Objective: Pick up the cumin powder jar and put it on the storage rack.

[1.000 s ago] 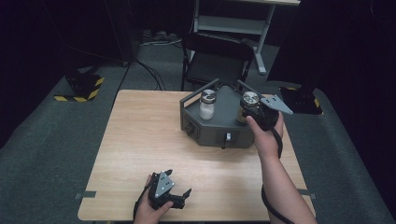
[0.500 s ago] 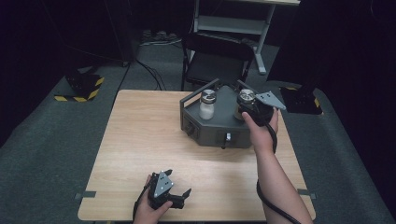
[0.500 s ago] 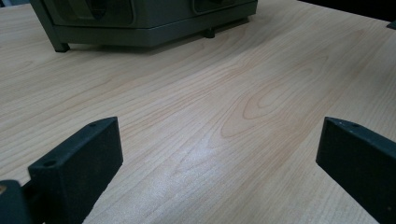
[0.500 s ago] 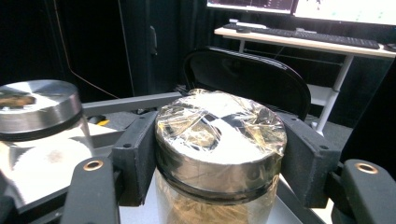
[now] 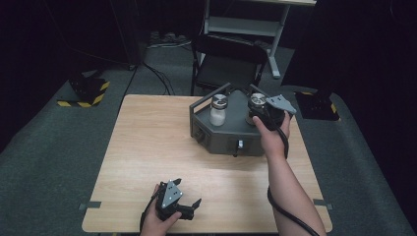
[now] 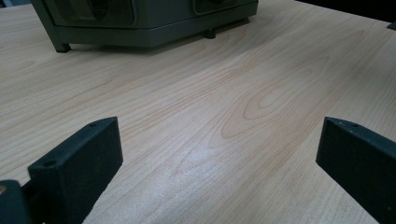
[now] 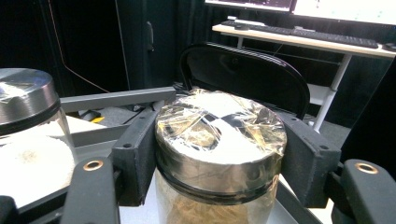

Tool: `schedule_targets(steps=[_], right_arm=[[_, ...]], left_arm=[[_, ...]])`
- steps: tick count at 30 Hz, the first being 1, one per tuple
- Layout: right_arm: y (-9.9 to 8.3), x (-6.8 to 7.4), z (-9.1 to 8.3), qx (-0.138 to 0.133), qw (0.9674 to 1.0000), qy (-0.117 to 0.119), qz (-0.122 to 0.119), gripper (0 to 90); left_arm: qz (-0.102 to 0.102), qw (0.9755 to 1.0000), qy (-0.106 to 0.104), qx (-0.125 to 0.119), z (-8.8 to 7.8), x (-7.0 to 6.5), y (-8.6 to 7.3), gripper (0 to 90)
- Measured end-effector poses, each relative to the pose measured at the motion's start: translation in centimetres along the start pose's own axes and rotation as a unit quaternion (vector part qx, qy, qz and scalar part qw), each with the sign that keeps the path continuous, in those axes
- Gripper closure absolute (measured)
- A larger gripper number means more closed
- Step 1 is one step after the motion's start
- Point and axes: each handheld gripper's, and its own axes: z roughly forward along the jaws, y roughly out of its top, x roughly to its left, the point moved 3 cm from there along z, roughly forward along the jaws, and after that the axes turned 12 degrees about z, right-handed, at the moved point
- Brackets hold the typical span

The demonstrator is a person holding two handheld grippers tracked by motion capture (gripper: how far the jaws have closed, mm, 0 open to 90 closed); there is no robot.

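A grey metal carrier point(image 5: 231, 135) stands at the back right of the wooden table point(image 5: 147, 147) with two glass jars in it. The left jar point(image 5: 217, 110) holds white powder and has a steel lid. The right jar point(image 5: 257, 102) holds something brownish, and its steel lid point(image 7: 220, 122) is covered with clear film. My right gripper point(image 5: 260, 112) is shut on this jar, with one jaw pressed to each side of the lid. My left gripper point(image 5: 189, 192) rests open near the table's front edge, with bare wood between its jaws. The carrier's base point(image 6: 140, 23) lies far ahead of it.
A black chair point(image 5: 228, 64) stands just behind the table, and a grey desk point(image 5: 246, 22) stands farther back. A yellow-and-black striped object point(image 5: 88, 91) lies on the floor at the left. A cable trails from my right forearm to the table's front right.
My right gripper has edged slightly left at the right jar. The left gripper has stayed where it was.
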Motion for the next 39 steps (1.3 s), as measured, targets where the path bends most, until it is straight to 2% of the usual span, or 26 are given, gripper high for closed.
schedule_targets(steps=[5, 23, 31, 39], right_arm=[[-0.12, -0.48, 0.20, 0.002, 0.9999, 0.001, 0.013, 35.0], [-0.53, -0.78, 0.31, -0.001, 0.9999, 0.005, 0.012, 34.7], [-0.16, -0.81, 0.47, 0.009, 0.9999, 0.006, 0.013, 32.8], [0.16, -0.87, 0.46, 0.018, 0.9997, 0.011, 0.016, 19.5]], left_arm=[[0.000, 1.0000, 0.001, 0.000, -0.01, -0.05, 0.00, 0.8], [-0.001, 1.0000, 0.001, 0.001, 0.01, -0.16, 0.03, 0.8], [0.001, 1.0000, 0.001, 0.001, -0.01, -0.13, 0.04, 0.8], [0.000, 1.0000, 0.001, 0.002, 0.01, -0.15, 0.06, 0.8]])
